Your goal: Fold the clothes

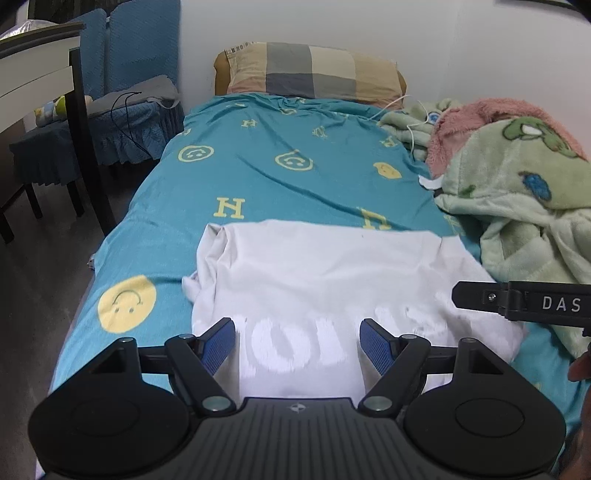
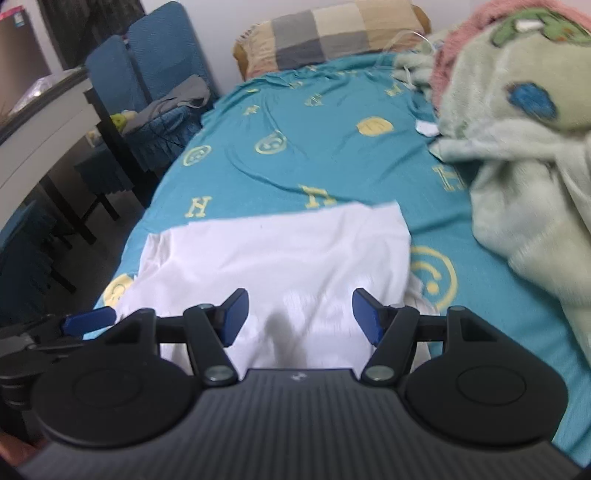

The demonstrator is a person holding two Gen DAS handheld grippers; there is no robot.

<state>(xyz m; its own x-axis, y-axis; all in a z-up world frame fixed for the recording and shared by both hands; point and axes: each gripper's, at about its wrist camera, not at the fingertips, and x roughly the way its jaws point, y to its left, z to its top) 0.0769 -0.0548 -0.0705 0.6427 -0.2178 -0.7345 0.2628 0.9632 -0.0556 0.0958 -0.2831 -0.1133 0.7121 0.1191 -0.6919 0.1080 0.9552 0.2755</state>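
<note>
While both grippers hang over the near end of the bed, a white cotton T-shirt (image 1: 325, 280) lies flattened on the teal bedsheet printed with yellow smiley faces and letters (image 1: 258, 166), one sleeve bunched at its left edge and faint mirrored lettering showing through the fabric. The left gripper (image 1: 297, 343) has its blue-padded jaws spread wide apart with nothing between them but the shirt's near hem below. The right gripper (image 2: 299, 314) is likewise spread wide and holds nothing, poised over the shirt's near right part; from the left wrist view its black arm marked "DAS" reaches in from the right edge above the shirt. From the right wrist view the garment's far edge is a straight line across the sheet.

At the head of the bed a checked pillow in beige, grey and tan (image 1: 310, 72) sits against a plain white wall (image 1: 369, 26). Along the right side of the mattress a crumpled fleece blanket, pale green with a pink underside and cartoon patches (image 1: 517, 173), is heaped, with a thin white cable (image 1: 410, 129) trailing beside it. To the left of the bed stand two chairs in quilted blue covers (image 1: 122, 74), one carrying a grey cloth and a black cord, next to a white table with a dark frame (image 1: 40, 74). The floor (image 1: 37, 280) is dark grey.
</note>
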